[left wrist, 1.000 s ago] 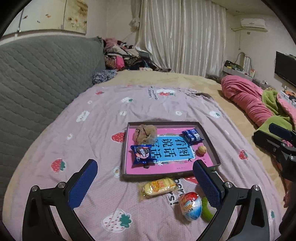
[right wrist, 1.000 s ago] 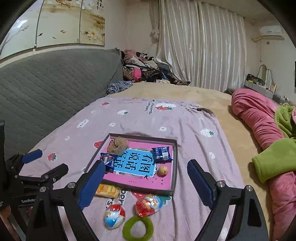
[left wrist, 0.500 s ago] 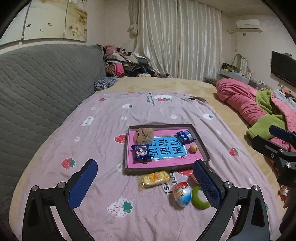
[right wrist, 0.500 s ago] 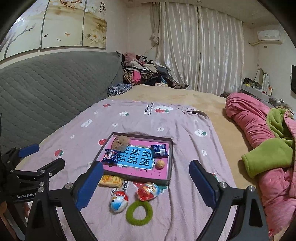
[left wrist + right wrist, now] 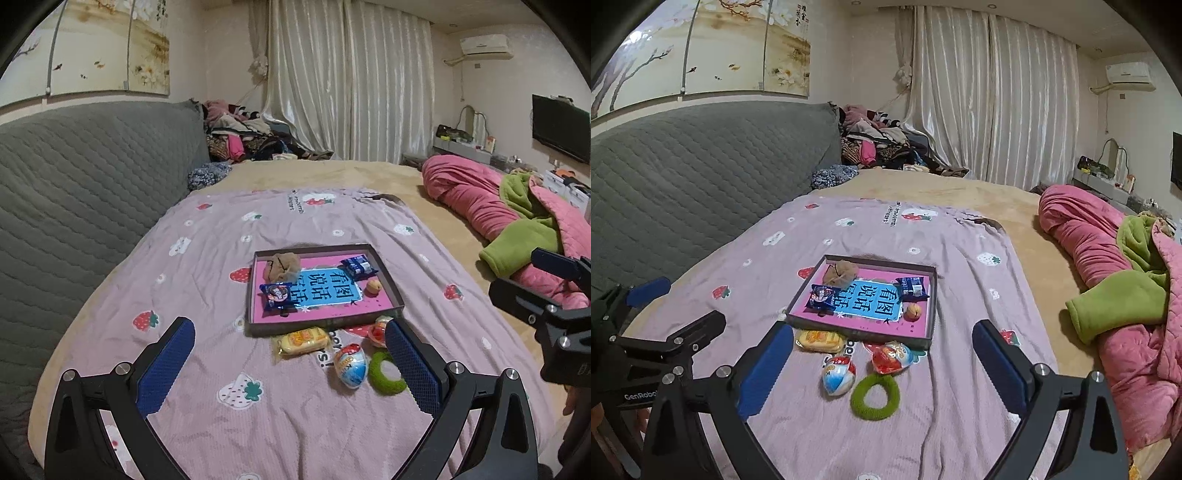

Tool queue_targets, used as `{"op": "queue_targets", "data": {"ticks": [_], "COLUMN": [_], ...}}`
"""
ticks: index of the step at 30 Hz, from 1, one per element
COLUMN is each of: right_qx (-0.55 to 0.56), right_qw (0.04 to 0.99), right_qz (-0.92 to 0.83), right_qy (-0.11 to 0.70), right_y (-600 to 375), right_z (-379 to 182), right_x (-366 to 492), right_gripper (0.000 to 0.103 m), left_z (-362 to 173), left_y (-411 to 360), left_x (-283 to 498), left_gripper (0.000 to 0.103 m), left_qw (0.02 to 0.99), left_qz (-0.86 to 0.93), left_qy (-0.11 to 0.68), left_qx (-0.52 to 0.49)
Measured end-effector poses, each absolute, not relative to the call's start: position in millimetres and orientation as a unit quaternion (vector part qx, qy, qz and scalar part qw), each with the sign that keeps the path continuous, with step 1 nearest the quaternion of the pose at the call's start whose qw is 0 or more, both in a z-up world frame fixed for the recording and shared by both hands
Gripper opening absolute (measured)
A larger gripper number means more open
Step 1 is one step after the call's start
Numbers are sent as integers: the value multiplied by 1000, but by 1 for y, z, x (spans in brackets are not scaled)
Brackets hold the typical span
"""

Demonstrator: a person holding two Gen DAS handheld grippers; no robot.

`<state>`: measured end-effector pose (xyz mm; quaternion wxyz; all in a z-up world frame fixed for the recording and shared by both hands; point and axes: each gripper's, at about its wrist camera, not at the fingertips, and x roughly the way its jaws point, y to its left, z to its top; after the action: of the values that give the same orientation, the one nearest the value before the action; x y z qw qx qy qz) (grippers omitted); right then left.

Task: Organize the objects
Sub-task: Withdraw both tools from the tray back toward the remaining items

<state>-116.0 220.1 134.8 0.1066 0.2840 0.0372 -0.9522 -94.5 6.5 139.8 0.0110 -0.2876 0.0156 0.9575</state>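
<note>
A shallow box lid (image 5: 384, 267) (image 5: 933, 295) with a pink and blue inside lies on the purple strawberry blanket. In it are a brown scrunchie (image 5: 282, 265), two blue snack packets (image 5: 277, 293) (image 5: 359, 266) and a small orange ball (image 5: 373, 286). In front of it lie a yellow packet (image 5: 301, 341) (image 5: 820, 339), two egg-shaped toys (image 5: 838, 374) (image 5: 892, 357) and a green ring (image 5: 386, 373) (image 5: 874, 396). My left gripper (image 5: 290, 360) and right gripper (image 5: 882, 369) are both open and empty, held above the bed in front of these things.
A grey quilted headboard (image 5: 85, 192) runs along the left. A pink and green quilt (image 5: 1126, 288) is heaped on the right. Clothes (image 5: 243, 142) are piled at the far end by the curtains.
Both grippers have drawn back and up from the box lid, so the objects look smaller and farther. Nothing on the bed has moved.
</note>
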Motion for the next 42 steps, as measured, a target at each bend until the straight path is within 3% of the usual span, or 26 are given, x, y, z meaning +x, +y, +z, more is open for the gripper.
{"op": "queue_targets", "data": {"ticks": [22,42], "right_qx": [285,329], "right_qw": [101,97], "right_qz": [-952,-938], "right_qy": [42,52], "right_y": [227,224], "right_z": [134,86], "right_x": [-84,-94], "right_gripper": [98,98], "left_z": [130,82], "left_y": [24,30], "left_x": [-68,-83], "left_gripper": [103,103], "left_qw": [25,32], "left_qz": [953,937], "left_qy": [30,33], "left_qx": [-299,-346]}}
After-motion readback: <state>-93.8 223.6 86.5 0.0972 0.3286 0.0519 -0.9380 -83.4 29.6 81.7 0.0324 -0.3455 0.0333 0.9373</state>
